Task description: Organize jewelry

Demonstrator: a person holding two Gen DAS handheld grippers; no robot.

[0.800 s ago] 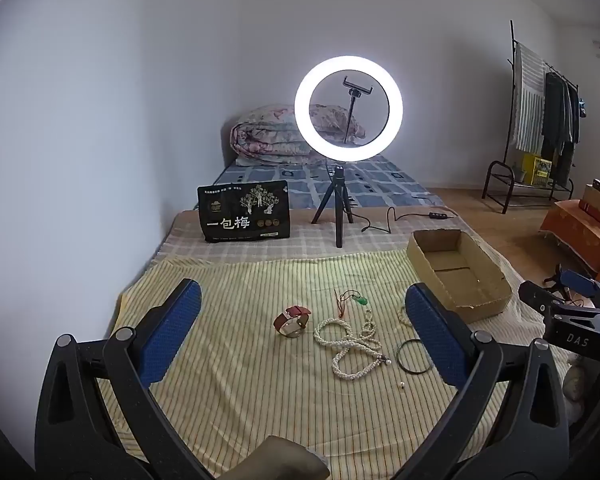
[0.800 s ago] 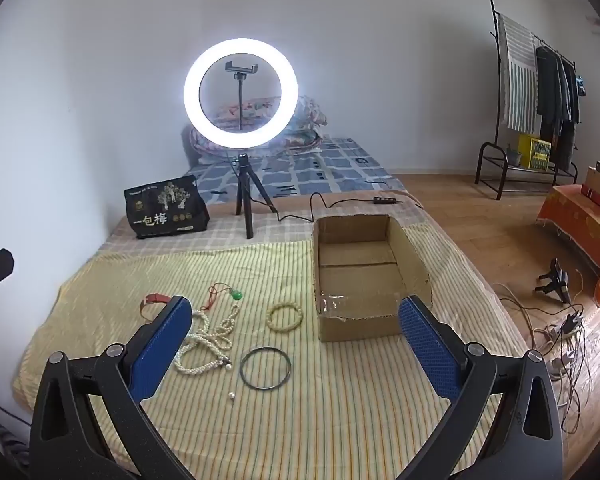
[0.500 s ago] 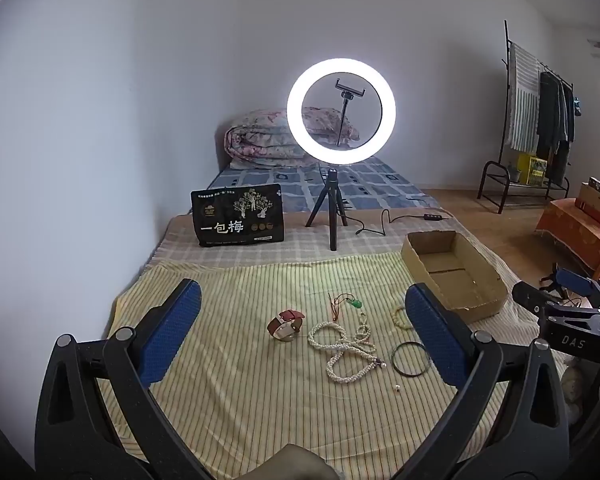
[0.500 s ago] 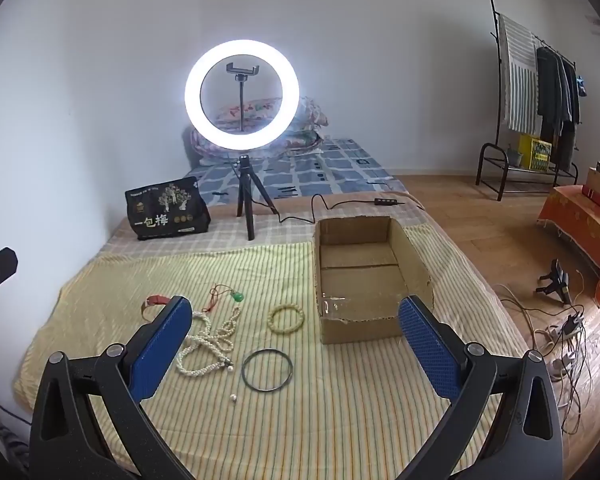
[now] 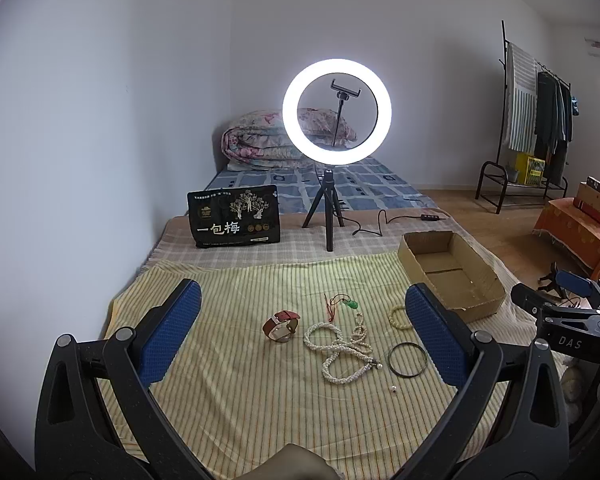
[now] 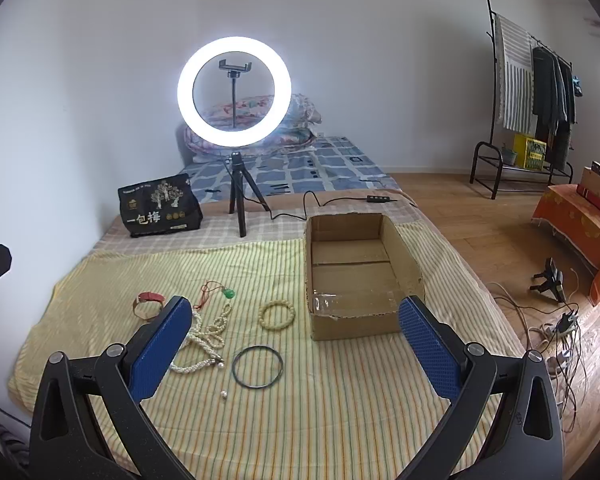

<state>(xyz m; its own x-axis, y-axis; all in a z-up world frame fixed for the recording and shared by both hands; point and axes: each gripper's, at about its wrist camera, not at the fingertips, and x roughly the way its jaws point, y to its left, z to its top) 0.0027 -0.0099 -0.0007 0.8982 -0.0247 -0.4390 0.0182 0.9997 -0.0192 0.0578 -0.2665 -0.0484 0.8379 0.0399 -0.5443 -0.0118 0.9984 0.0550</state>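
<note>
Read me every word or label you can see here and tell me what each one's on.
"一包梅": large white characters on the black bag standing behind the striped cloth.
"DAS": on the body of the right gripper, seen from the left wrist view.
Small print along the bag's top edge and its round seals: too small to read.
Yellow crate under the clothes rack: markings blurred, unreadable.
</note>
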